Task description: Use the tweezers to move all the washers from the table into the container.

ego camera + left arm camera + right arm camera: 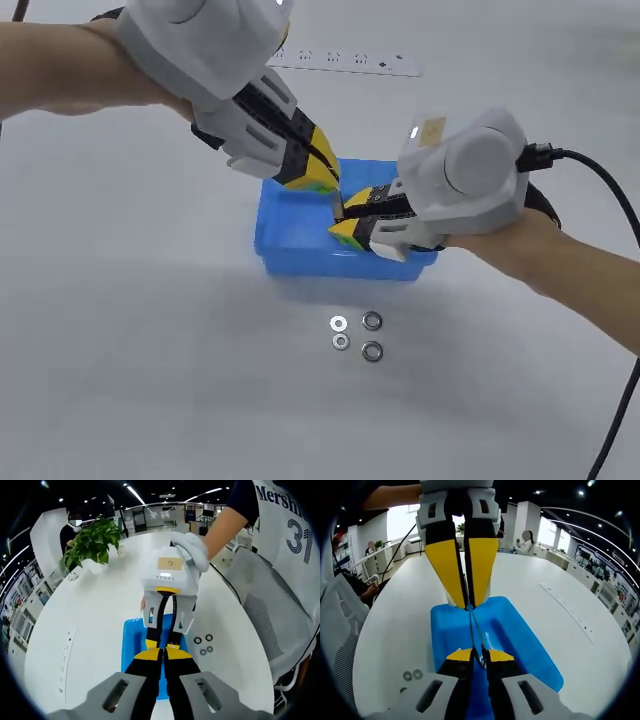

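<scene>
Several small metal washers lie together on the white table, just in front of a blue container. Above the container my left gripper and my right gripper meet tip to tip. In the right gripper view, thin metal tweezers stretch between them over the container. The left gripper is shut on one end and the right gripper is shut on the other. The washers sit to the left of the container. In the left gripper view, the left gripper faces the other one, washers to the right.
A white power strip lies at the table's far edge. A black cable trails from the right gripper off the right side. A potted plant stands on the far part of the table. A grey chair stands beside it.
</scene>
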`<move>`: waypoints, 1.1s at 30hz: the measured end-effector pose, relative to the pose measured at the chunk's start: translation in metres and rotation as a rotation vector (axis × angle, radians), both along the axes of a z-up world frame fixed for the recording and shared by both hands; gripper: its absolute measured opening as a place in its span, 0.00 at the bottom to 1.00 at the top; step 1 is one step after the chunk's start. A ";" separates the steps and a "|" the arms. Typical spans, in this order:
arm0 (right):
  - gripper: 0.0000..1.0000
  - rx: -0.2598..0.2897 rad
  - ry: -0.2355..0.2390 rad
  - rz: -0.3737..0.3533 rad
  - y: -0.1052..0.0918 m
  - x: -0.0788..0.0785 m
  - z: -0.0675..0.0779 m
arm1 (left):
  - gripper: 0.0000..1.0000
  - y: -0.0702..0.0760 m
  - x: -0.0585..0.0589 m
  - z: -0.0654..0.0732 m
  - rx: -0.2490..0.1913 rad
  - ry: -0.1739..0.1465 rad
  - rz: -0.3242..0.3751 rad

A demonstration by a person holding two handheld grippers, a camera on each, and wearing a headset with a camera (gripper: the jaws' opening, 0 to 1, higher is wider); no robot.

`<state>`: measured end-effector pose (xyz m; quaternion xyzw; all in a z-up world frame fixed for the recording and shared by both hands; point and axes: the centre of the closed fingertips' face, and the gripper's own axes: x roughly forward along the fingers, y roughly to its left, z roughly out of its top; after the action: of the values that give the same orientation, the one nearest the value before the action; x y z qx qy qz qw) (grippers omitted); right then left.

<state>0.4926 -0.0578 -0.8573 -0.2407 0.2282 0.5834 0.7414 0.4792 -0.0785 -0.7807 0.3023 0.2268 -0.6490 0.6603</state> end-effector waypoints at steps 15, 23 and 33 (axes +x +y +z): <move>0.12 0.000 -0.029 -0.003 -0.001 -0.003 0.014 | 0.05 0.001 -0.002 0.011 0.015 -0.038 -0.022; 0.12 0.033 -0.075 -0.004 -0.003 -0.011 0.043 | 0.05 -0.002 -0.016 0.039 0.026 -0.076 -0.056; 0.12 0.044 -0.118 0.026 -0.008 -0.041 0.063 | 0.05 -0.009 -0.052 0.059 0.027 -0.110 -0.081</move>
<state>0.4515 -0.0654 -0.7946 -0.2610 0.1682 0.5827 0.7510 0.4273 -0.0872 -0.7220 0.3554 0.1865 -0.6546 0.6406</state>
